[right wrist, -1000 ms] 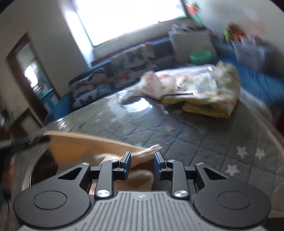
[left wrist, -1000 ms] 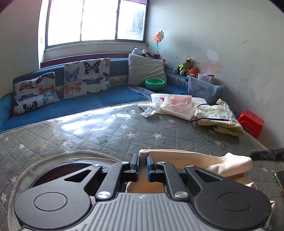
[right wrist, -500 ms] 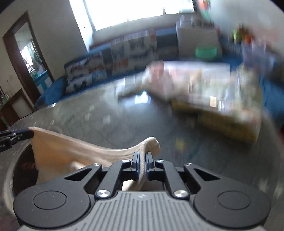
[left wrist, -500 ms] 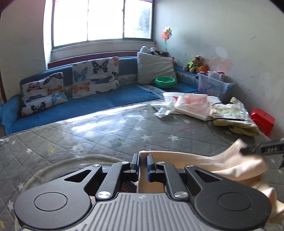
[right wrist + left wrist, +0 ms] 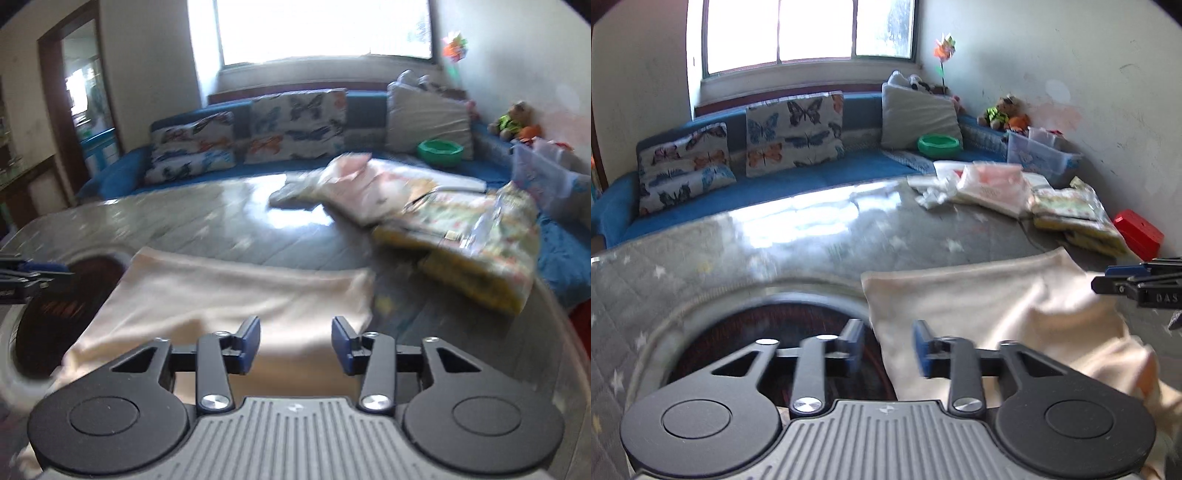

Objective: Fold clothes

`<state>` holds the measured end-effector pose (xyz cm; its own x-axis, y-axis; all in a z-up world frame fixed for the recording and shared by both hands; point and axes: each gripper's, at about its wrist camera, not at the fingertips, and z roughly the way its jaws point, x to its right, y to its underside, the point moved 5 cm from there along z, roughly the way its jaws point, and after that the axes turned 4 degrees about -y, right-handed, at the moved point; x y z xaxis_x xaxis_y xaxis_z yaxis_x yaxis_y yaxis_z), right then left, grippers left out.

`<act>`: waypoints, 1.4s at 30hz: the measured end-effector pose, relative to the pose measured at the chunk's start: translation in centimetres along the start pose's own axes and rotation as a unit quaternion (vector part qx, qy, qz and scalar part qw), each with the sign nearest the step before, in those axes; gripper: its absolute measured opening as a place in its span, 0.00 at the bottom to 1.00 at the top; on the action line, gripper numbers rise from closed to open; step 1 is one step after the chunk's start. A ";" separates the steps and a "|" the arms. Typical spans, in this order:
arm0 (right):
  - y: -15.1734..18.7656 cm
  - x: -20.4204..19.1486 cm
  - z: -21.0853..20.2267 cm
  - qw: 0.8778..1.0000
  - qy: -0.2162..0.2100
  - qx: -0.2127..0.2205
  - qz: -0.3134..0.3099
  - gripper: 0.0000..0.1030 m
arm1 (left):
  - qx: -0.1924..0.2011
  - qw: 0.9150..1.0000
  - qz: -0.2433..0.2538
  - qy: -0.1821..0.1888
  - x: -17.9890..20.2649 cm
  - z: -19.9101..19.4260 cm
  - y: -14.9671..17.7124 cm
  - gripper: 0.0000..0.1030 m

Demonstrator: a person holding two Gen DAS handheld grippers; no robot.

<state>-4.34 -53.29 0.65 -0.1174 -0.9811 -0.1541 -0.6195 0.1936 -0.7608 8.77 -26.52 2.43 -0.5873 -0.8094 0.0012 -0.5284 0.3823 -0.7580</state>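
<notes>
Left wrist view: grey star-quilted bed (image 5: 812,251) fills the middle of the frame, blue sofa (image 5: 798,177) along its far edge under the window. Cream garment (image 5: 990,306) lies spread on the bed, lower right of frame, its left edge beside a round dark-centred basket (image 5: 746,325) at lower left. Stack of folded patterned cloths (image 5: 1071,210) at right middle, well apart from the garment.

Left tool (image 5: 888,345): jaws have just been opening, now spread; the garment's left edge lies between the blue pads (image 5: 921,347), not pinched.

Right wrist view: same garment (image 5: 236,295) runs across lower centre. Right tool (image 5: 295,339): jaws have just been opening, now spread over the cloth, not gripping it. Left tool's tip shows at far left edge; frame is motion-blurred.
</notes>
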 end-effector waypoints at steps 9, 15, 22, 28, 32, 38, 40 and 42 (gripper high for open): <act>5.8 -1.6 -3.6 0.999 -0.019 -0.021 0.027 0.51 | -0.035 0.999 -0.036 0.022 2.0 -1.6 4.6 0.45; 7.0 -3.2 -3.7 0.999 -0.003 -0.016 -0.027 0.57 | -0.052 0.998 -0.034 0.026 3.4 -2.2 6.5 0.45; 7.7 -5.6 -2.9 0.998 0.008 -0.011 -0.059 0.61 | -0.045 0.998 -0.032 0.029 4.0 -2.8 7.6 0.20; 7.8 -7.6 -2.2 0.999 -0.018 -0.013 -0.046 0.61 | -0.043 0.998 -0.047 0.007 2.0 -3.4 7.7 0.15; 7.4 -9.7 -1.1 0.997 -0.040 -0.018 -0.061 0.61 | -0.042 0.997 -0.063 -0.015 -0.5 -4.0 8.3 0.15; 6.3 -14.3 1.6 0.992 -0.075 -0.021 -0.098 0.61 | -0.041 0.992 -0.103 -0.058 -5.2 -5.5 9.9 0.15; 6.0 -16.0 2.5 0.990 -0.089 -0.023 -0.111 0.61 | -0.040 0.990 -0.118 -0.072 -6.9 -6.2 10.6 0.15; 5.7 -17.7 3.3 0.987 -0.104 -0.026 -0.123 0.62 | -0.039 0.987 -0.132 -0.084 -8.4 -6.9 11.2 0.15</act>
<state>-3.23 -34.83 -2.99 0.1994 -0.9749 -0.0988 -0.6489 -0.0559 -0.7588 3.52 -12.38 -1.55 -0.3156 -0.9456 0.0788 -0.6992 0.1756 -0.6931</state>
